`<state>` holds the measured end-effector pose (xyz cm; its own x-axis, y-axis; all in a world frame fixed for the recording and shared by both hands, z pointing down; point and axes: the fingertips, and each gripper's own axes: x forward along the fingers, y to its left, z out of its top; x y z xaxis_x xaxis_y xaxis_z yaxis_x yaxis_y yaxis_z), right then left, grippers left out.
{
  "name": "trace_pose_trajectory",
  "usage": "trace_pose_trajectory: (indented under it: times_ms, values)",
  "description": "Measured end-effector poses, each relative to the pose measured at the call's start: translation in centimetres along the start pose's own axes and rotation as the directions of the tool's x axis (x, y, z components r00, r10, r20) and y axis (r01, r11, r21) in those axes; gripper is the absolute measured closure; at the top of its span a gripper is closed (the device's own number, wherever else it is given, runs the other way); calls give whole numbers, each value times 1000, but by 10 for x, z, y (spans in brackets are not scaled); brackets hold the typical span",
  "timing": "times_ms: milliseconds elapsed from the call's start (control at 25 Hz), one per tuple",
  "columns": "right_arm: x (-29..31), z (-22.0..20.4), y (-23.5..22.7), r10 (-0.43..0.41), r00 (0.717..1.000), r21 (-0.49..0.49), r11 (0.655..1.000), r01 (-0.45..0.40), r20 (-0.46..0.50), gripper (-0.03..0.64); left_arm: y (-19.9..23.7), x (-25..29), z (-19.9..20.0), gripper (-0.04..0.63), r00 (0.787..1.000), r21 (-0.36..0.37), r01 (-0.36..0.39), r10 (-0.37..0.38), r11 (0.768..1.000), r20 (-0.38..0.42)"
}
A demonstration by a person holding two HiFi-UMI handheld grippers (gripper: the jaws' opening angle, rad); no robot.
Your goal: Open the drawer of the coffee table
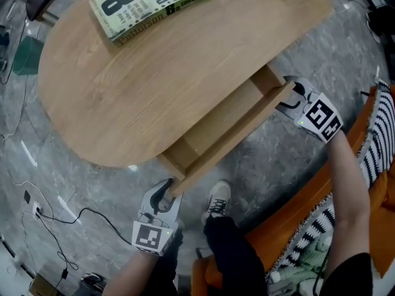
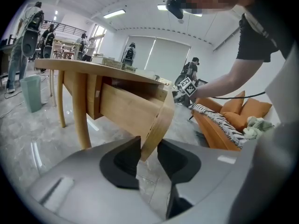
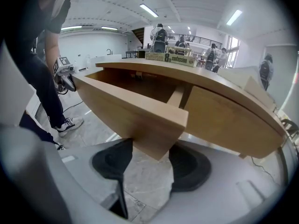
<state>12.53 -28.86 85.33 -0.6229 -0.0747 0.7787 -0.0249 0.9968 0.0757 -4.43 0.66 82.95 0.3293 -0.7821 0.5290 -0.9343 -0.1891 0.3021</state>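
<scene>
The oval wooden coffee table [image 1: 154, 73] has its drawer [image 1: 222, 119] pulled partly out toward me. The curved drawer front [image 1: 234, 134] runs between my two grippers. My left gripper [image 1: 168, 196] is shut on the front's left end, whose corner [image 2: 154, 125] sits between the dark pads [image 2: 124, 164]. At the other end my right gripper [image 1: 290, 94] is shut on the drawer front [image 3: 126, 111], its thick end standing between the pads [image 3: 112, 160]. The left gripper [image 2: 148, 157] and right gripper [image 3: 152, 160] both point down along the wood.
A large green book [image 1: 154, 2] lies on the table's far side. An orange sofa [image 1: 308, 227] with a striped cloth [image 1: 376, 134] stands close at the right. My shoe [image 1: 217, 199] is under the drawer's edge. Cables [image 1: 62, 214] and a teal bin [image 1: 28, 54] are on the left floor.
</scene>
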Motion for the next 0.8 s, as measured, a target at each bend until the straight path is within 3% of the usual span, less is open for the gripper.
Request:
trace_pose_trajectory:
  times_ms: [440,800]
  values:
    - [-25,-32,21,-8,998,33,999,10,-59,380,-42,-4,-28,483,993,12,84,-83,996,-83]
    - [-37,-58,35,-16,996,54,998,21,-90,380,-71,-2,-51,482,985,30,106,-101,994,-142]
